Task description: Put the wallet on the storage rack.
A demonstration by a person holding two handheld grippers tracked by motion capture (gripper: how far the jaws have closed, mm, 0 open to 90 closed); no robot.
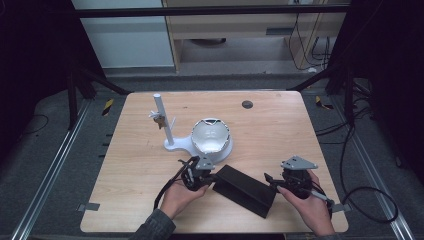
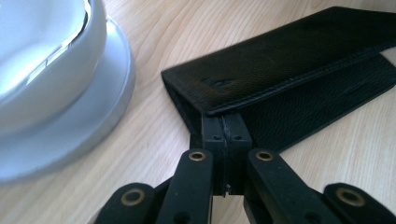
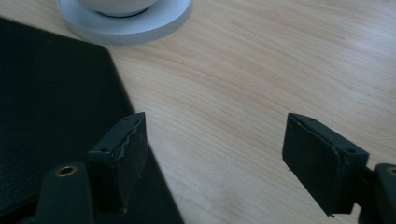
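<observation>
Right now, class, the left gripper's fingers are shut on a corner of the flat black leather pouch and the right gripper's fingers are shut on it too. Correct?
Not quite. The right gripper's fingers stand open, nothing between them, as the right gripper view shows. The left gripper does pinch the flat black leather pouch.

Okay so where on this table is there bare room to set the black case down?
Bare wood lies right of the white bowl, out to the table edge, and along the left side below the white stand. The near middle is crowded: both grippers and the black case.
</observation>
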